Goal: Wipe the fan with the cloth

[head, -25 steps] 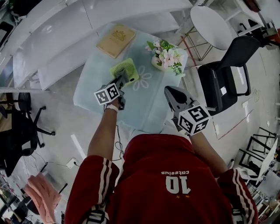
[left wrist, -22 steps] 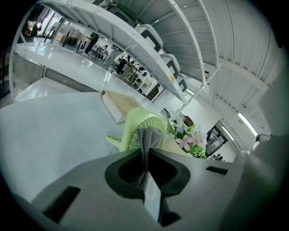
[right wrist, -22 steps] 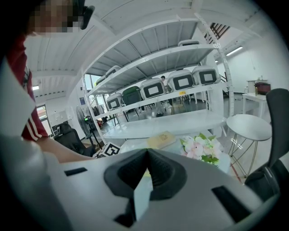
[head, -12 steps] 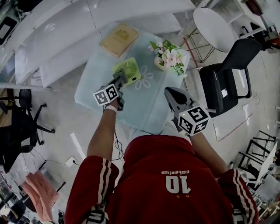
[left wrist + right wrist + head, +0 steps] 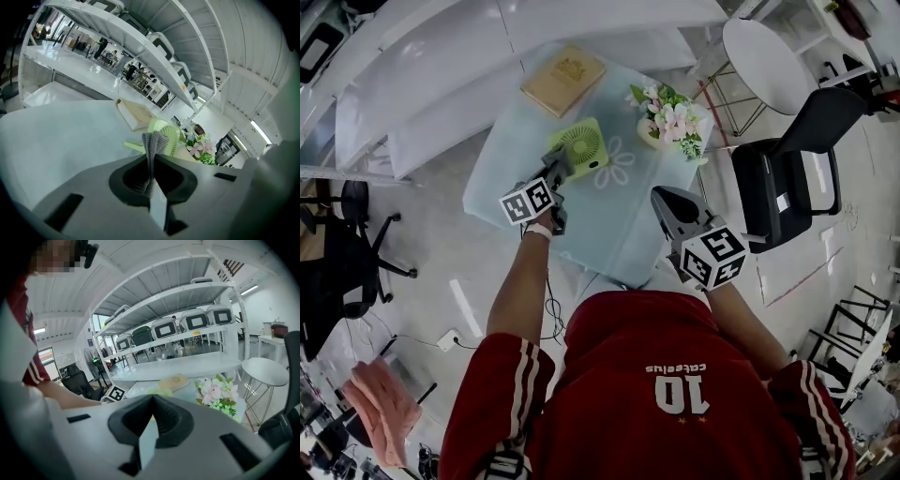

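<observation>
Overhead, the fan (image 5: 581, 147) stands on the table (image 5: 600, 223), book (image 5: 563, 80) at its 11 o'clock, flowers (image 5: 673, 120) at 2 o'clock. Seen along its jaws, the left gripper (image 5: 151, 161) pinches the cloth (image 5: 151, 142), which screens the fan's middle. The right gripper (image 5: 152, 401) in its own view has jaws together on nothing, masking the fan.

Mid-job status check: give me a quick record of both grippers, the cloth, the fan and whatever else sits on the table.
left gripper: shut on the grey cloth
right gripper: shut, nothing between its jaws, apart from the fan
fan: green, on the glass table, just ahead of the left gripper
cloth-to-fan contact: cannot tell; the cloth overlaps the fan in the left gripper view
other items: book at the far side, flowers to the fan's right
</observation>
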Action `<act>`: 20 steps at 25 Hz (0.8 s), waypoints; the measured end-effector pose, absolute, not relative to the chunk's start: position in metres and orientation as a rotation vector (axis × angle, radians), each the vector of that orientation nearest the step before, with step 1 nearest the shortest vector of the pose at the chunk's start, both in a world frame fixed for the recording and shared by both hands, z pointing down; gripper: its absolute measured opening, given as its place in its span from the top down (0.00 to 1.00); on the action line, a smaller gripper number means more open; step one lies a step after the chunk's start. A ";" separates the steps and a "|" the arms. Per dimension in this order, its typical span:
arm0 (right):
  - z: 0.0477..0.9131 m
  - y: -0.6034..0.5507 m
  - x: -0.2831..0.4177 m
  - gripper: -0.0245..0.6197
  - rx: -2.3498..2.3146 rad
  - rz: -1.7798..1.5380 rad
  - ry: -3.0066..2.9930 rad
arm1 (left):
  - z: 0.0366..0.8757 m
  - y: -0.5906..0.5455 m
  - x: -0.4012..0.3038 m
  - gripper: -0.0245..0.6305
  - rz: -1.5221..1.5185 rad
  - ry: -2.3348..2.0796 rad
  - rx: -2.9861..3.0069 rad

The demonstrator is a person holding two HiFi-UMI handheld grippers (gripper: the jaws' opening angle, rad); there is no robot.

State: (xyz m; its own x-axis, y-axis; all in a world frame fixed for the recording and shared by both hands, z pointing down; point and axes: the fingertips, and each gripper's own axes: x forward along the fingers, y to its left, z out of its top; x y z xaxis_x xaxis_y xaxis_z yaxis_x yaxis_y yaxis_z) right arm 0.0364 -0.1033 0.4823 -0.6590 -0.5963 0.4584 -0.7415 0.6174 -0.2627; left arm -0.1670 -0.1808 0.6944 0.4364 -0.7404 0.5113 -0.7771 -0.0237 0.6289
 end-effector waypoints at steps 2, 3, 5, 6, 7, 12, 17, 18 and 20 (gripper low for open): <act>0.481 -0.104 0.035 0.96 1.078 0.623 -2.521 | 0.693 -0.180 -0.170 0.92 0.049 -1.314 1.763; 0.480 -0.103 0.034 0.96 1.077 0.623 -2.522 | 0.693 -0.179 -0.172 0.92 0.047 -1.316 1.762; 0.479 -0.101 0.031 0.96 1.072 0.622 -2.525 | 0.692 -0.178 -0.174 0.92 0.045 -1.320 1.761; 0.479 -0.100 0.030 0.96 1.070 0.621 -2.527 | 0.691 -0.178 -0.175 0.92 0.044 -1.322 1.761; 0.479 -0.099 0.030 0.96 1.068 0.620 -2.528 | 0.691 -0.177 -0.176 0.92 0.042 -1.324 1.762; 0.478 -0.096 0.030 0.96 1.073 0.620 -2.530 | 0.688 -0.175 -0.180 0.92 0.033 -1.334 1.760; 0.477 -0.091 0.025 0.96 1.068 0.618 -2.540 | 0.683 -0.170 -0.186 0.92 0.033 -1.344 1.763; 0.477 -0.091 0.023 0.96 1.065 0.617 -2.543 | 0.683 -0.170 -0.188 0.92 0.031 -1.346 1.762; 0.476 -0.089 0.021 0.96 1.061 0.617 -2.549 | 0.682 -0.167 -0.191 0.92 0.026 -1.352 1.759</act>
